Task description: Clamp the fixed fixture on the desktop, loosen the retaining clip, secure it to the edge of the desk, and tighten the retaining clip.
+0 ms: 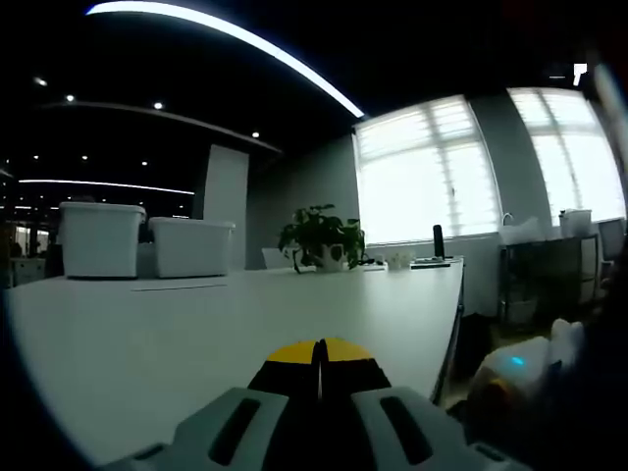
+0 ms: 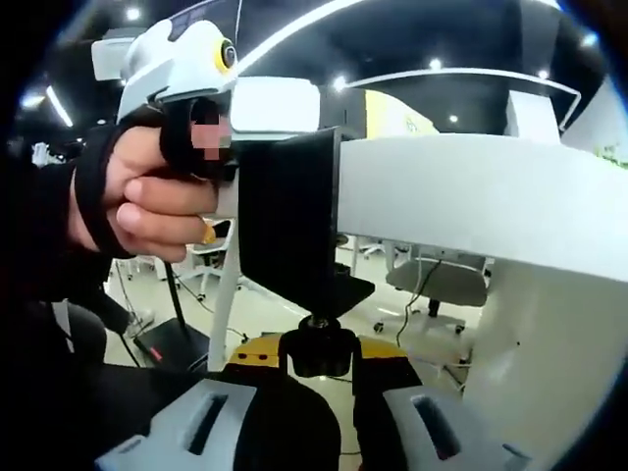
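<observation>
The black fixture (image 2: pixel 289 221) sits on the edge of the white desk (image 2: pixel 471 196). Its black retaining knob (image 2: pixel 319 348) hangs below the edge. My right gripper (image 2: pixel 319 358) is shut on this knob, one yellow-tipped jaw on each side. A person's hand (image 2: pixel 147 196) holds my left gripper (image 2: pixel 397 113), whose jaws reach over the desk top just above the fixture. In the left gripper view, my left gripper (image 1: pixel 319 353) is shut, tips together low over the desk (image 1: pixel 196 324), and nothing shows between them. The right gripper's white body with a blue light (image 1: pixel 520 371) sits low beside the desk edge.
Two white bins (image 1: pixel 101 239) (image 1: pixel 191 246) and a potted plant (image 1: pixel 320 235) stand at the far end of the desk. A dark shelf unit (image 1: pixel 549 275) stands by the windows. Under the desk are an office chair (image 2: pixel 437 280) and a white desk leg (image 2: pixel 228 294).
</observation>
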Available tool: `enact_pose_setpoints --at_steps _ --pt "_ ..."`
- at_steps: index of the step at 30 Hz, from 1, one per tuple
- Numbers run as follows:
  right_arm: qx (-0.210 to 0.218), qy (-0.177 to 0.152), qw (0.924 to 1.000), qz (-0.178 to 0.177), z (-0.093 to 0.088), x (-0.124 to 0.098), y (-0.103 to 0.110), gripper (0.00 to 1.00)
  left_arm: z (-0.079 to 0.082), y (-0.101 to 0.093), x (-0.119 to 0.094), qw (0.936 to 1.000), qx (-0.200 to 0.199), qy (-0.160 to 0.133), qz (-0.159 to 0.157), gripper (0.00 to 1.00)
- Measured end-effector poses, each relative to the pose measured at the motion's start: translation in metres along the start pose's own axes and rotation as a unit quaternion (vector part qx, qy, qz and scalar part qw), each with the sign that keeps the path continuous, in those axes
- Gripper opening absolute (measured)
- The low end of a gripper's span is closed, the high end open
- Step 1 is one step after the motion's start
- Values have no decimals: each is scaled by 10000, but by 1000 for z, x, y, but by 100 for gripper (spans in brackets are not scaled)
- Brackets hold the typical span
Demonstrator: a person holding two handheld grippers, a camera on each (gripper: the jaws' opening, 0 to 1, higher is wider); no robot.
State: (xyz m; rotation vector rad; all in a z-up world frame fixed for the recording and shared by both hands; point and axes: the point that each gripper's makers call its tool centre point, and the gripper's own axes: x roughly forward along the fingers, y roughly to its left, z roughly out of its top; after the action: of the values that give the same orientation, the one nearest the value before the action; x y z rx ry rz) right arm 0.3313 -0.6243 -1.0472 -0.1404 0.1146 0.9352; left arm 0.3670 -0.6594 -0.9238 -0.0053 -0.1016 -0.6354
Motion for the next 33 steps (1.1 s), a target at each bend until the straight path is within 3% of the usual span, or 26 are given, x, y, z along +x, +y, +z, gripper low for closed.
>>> enact_pose_setpoints --at_steps 10,14,15,19,24,29,30,33 --pt "-5 -65 9959 899 -2 6 -1 23 0 0 1 10000 3 -2 1 1" --pt "77 -70 9938 1109 -5 11 -4 24 1 0 2 10000 5 -4 1 1" --pt "-42 -241 9926 1192 0 13 -4 24 1 1 2 10000 6 -5 2 1" --pt "-34 -236 9925 1199 -2 8 -3 24 1 1 3 10000 6 -6 0 1" --pt "-75 -196 9933 1139 -1 6 3 24 1 1 3 10000 7 -7 -1 1" --pt "-388 -201 9975 563 1 -3 -2 29 1 2 3 10000 26 -26 48 1" --pt "-437 -211 9981 393 -1 -4 -12 31 1 2 3 10000 19 -21 48 1" --pt "-368 -192 9991 -69 0 -15 -17 34 1 2 3 10000 26 -28 49 1"
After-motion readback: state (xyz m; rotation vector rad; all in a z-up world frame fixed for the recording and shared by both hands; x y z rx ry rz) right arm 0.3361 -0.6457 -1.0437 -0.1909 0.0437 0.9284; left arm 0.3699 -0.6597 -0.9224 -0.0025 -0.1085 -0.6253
